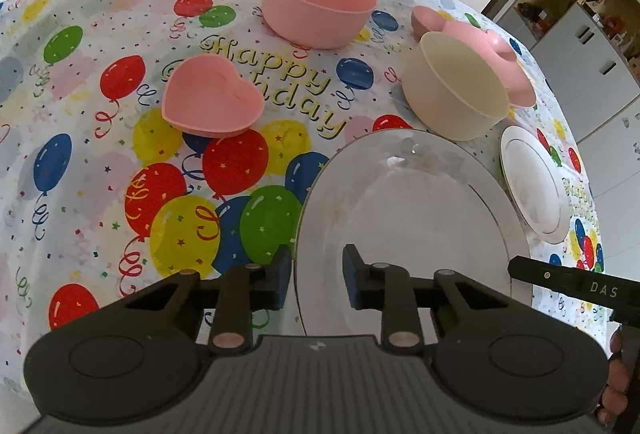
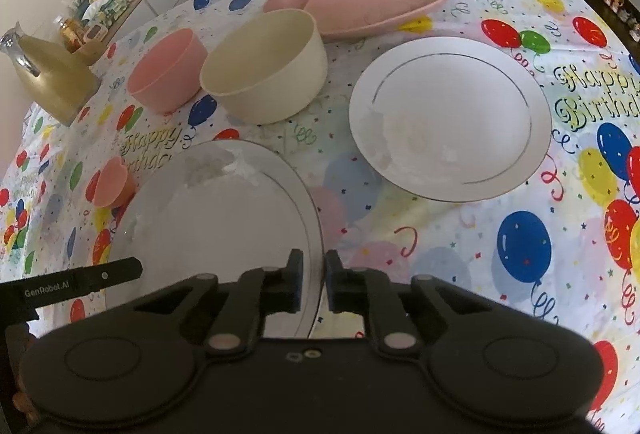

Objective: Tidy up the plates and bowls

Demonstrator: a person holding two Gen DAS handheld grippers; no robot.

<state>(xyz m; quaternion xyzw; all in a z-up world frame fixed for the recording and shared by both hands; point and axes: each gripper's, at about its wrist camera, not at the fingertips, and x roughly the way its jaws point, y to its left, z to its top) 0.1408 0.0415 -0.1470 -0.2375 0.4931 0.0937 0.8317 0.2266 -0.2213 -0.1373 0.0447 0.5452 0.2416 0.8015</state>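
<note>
Both grippers pinching big white plate (image 1: 408, 218) rim: left gripper (image 1: 316, 276) its left edge, right gripper (image 2: 313, 284) its right. Plate on balloon tablecloth (image 1: 120, 161); cream bowl (image 1: 452, 85) beyond, cabinets (image 1: 580, 45) farther right. Plate's near rim hidden.

The left tongs (image 1: 316, 282) straddle the left rim of a white plate (image 1: 412, 218) on the balloon-print worktop (image 1: 100, 161), with pink bowls (image 1: 318, 1) and a cream bowl (image 1: 452, 89) beyond.
</note>
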